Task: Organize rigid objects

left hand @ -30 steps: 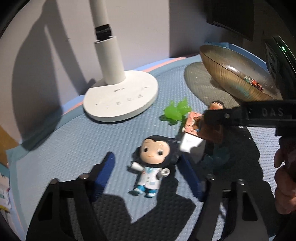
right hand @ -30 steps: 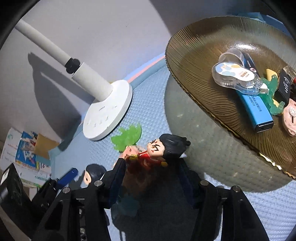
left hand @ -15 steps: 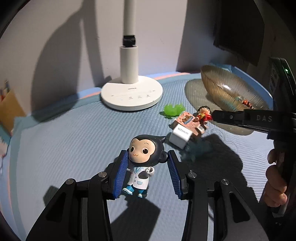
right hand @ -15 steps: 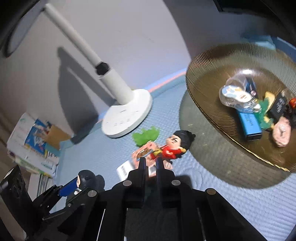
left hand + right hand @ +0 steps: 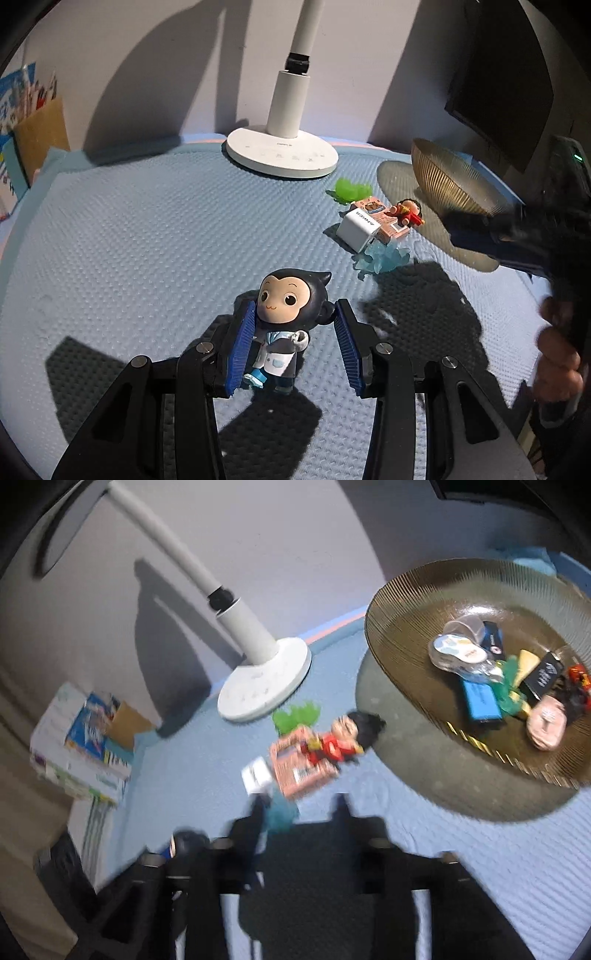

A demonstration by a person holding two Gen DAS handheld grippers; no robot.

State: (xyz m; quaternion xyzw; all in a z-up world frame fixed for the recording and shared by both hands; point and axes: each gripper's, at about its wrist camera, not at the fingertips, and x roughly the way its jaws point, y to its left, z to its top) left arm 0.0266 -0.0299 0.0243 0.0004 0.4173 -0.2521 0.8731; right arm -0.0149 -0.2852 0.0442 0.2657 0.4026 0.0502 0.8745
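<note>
Shown were two figurines (image 5: pixel 291 310) (image 5: pixel 406 212), one white charger (image 5: pixel 358 229), one pink box (image 5: pixel 388 221), one lamp (image 5: pixel 282 155), one ribbed bowl (image 5: pixel 406 605).

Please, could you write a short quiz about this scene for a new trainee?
1. True or false: the monkey figure stands between the fingers of the left gripper.
2. Where does the blue stick lie? A) in the gold bowl B) in a drawer C) on a shelf
3. Fill in: the red doll touches a pink ____.
Key: 1 true; 2 A; 3 box.
</note>
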